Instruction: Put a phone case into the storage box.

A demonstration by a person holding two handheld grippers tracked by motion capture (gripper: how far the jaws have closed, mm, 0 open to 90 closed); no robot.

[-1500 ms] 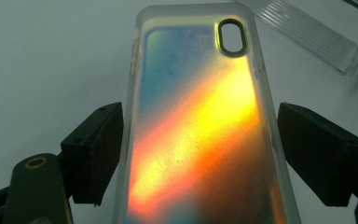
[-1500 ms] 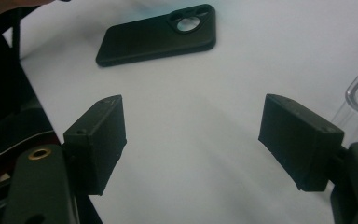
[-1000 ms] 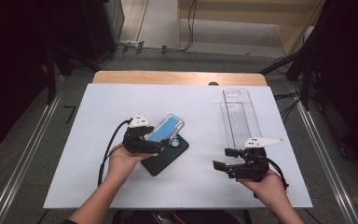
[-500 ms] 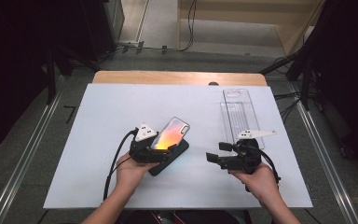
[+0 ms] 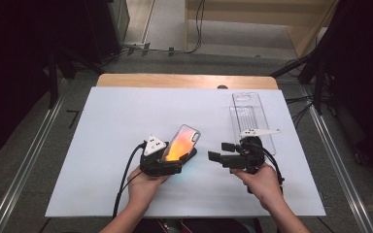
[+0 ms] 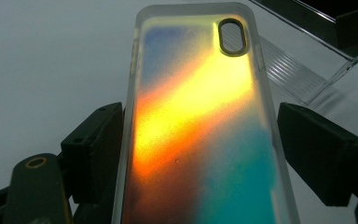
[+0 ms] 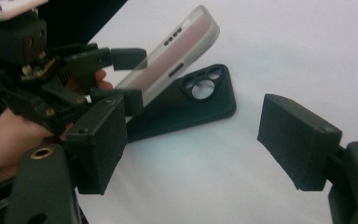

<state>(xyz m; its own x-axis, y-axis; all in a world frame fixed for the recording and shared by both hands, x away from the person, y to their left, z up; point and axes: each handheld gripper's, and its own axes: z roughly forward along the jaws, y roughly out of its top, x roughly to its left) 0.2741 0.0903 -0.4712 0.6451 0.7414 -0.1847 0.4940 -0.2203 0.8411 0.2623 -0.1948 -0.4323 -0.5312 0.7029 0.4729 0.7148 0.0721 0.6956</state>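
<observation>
Tilting the iridescent phone case (image 5: pixel 180 143) up at mid-frame, the left hand-held gripper (image 5: pixel 167 165) clamps it while the right hand-held gripper (image 5: pixel 215 151) approaches, jaws apart, probably to take it.

White table (image 5: pixel 102 145), clear plastic tray (image 5: pixel 250 114) at its far right, wooden board (image 5: pixel 184 81) behind.

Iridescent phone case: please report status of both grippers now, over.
Left gripper shut on iridescent case, tilted up off the table. Right gripper open, empty, facing it. Black case flat on table beneath; nothing between the grippers.
</observation>
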